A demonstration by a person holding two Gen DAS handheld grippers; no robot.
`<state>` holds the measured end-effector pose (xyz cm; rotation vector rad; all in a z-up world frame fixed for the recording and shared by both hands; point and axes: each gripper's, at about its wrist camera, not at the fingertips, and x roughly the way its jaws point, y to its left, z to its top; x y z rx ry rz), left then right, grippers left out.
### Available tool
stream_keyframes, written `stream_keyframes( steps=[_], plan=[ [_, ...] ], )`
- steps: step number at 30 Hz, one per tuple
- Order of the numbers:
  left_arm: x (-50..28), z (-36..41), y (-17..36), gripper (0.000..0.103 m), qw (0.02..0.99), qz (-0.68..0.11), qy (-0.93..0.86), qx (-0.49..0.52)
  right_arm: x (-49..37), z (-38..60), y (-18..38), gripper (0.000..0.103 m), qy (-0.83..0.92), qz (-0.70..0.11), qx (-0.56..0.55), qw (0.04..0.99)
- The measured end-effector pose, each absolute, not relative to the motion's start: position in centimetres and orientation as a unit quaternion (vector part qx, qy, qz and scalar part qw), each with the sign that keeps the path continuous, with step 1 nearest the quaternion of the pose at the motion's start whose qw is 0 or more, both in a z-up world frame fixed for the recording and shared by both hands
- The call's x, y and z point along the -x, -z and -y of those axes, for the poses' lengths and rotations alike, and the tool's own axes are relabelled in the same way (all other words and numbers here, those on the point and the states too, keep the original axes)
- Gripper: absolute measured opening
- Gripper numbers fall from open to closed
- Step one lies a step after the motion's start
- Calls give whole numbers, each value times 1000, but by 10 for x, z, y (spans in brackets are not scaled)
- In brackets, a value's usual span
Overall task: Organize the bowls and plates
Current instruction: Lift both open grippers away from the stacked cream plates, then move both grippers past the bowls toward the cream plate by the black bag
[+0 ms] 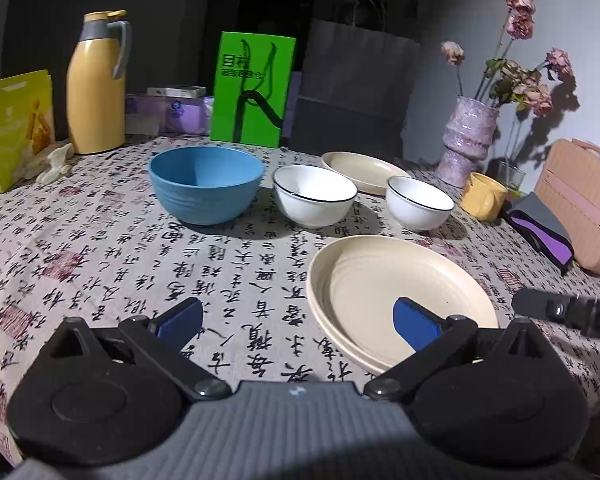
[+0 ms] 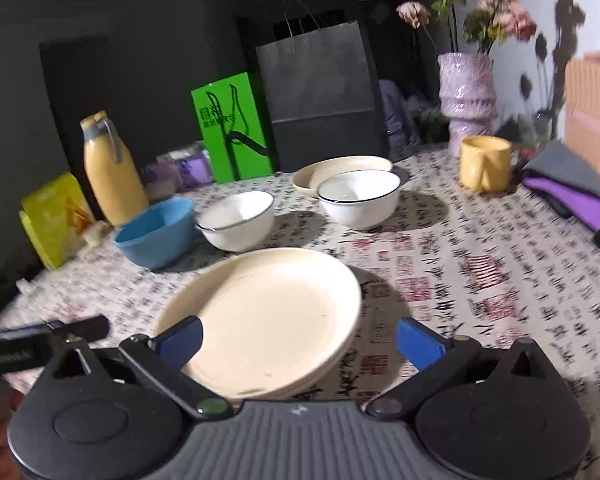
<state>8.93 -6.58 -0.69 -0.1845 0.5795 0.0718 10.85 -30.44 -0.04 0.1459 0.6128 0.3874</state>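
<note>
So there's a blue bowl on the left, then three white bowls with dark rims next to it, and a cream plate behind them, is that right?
Not quite: the left wrist view shows only two white bowls with dark rims, one beside the blue bowl and another further right. The cream plate does sit behind them.

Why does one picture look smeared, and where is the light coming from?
Right wrist view: motion-blurred, the tablecloth lettering streaked towards the right edge. Left wrist view: sharp, though the fisheye bends the table edges. In both, the bowls' shadows fall rightward and the dried flowers shadow the wall, suggesting a hard lamp from the left.
</note>
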Motion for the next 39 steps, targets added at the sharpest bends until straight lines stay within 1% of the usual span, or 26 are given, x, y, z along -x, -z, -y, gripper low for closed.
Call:
stream_keyframes(
  steps=[7,10,16,32,36,39],
  plan=[
    [-105,74,-6,103,953,-292,-10,86,-129,311,-19,103,-169,-285,-66,941],
    [-110,79,-14,103,956,-283,-6,74,-144,314,-26,103,-165,-298,-63,938],
    [-128,86,-27,103,953,-291,21,84,-174,322,-40,103,-176,-311,-69,931],
    [-184,103,-72,103,943,-302,23,138,-227,317,-106,103,-224,-253,-26,941],
    [-195,111,-86,103,949,-289,5,125,-244,318,-121,103,-237,-252,-30,938],
    [-206,111,-94,103,949,-286,8,134,-260,319,-129,103,-240,-260,-34,935]
  ],
)
